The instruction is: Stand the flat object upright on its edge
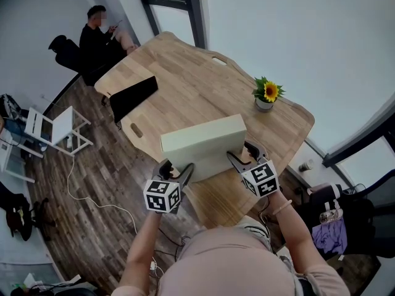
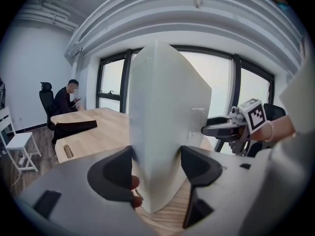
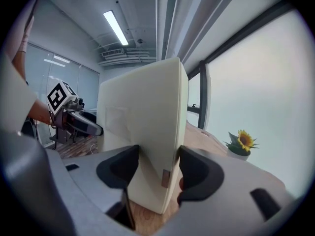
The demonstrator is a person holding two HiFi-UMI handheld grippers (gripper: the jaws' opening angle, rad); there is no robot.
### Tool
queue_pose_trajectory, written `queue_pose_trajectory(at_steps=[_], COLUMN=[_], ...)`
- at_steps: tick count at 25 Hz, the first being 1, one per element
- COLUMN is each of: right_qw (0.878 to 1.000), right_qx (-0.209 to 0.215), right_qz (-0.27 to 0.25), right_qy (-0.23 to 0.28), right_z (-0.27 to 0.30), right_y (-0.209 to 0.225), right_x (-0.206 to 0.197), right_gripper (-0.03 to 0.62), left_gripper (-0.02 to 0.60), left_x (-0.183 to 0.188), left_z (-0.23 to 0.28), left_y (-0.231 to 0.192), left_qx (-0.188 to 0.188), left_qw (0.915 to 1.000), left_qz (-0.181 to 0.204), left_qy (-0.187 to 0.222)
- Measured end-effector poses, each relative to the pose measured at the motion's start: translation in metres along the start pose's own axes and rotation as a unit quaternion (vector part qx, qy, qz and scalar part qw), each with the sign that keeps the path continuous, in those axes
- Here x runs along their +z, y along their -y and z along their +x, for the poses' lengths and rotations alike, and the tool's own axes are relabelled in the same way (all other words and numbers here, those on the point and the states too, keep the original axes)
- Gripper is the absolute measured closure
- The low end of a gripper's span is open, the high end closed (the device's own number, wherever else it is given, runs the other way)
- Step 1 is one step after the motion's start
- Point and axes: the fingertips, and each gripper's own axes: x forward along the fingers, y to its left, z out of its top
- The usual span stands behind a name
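Observation:
A cream flat box (image 1: 203,142) stands up on its long edge near the front of the wooden table (image 1: 185,82). My left gripper (image 1: 176,170) is shut on its left end and my right gripper (image 1: 245,154) is shut on its right end. In the left gripper view the box (image 2: 162,117) rises between both pads of the left gripper (image 2: 156,168), and its lower corner meets the wood. In the right gripper view the box (image 3: 142,122) fills the gap of the right gripper (image 3: 158,168), with both pads against its faces.
A potted sunflower (image 1: 267,94) stands at the table's right side. A black flat item (image 1: 133,96) lies at the left edge. A person (image 1: 99,36) sits beyond the far end. A white chair (image 1: 55,125) and cables are on the floor to the left.

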Motion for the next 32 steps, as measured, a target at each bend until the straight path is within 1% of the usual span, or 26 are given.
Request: queue_pose_trajectory(at_steps=[9,20,26,32], right_qw=[1.0,1.0,1.0,1.0], right_qx=[-0.007,-0.004,-0.003,0.0], right_qz=[-0.006,-0.016,-0.002,0.004], right_qy=[0.001,0.01,0.016,0.018], right_z=[0.0042,0.0062,0.0069,0.0096], right_y=[0.0023,0.0,0.0006,0.0008], right_x=[0.0001,0.0014,0.0006,-0.0001], right_gripper=[0.338,0.327,0.326,0.326], left_gripper=[0.282,0.281,0.281,0.281], left_x=[0.0013,-0.0038,-0.0044,-0.0039], left_z=[0.0029,0.0041,0.0047,0.0057], left_y=[-0.0034,-0.0038,-0.0042,-0.0058], left_qx=[0.009,-0.01,-0.02,-0.014], left_qw=[0.9999,0.9999,0.9997,0.9997], left_qz=[0.014,0.011,0.015,0.015], left_qy=[0.002,0.006,0.007,0.01])
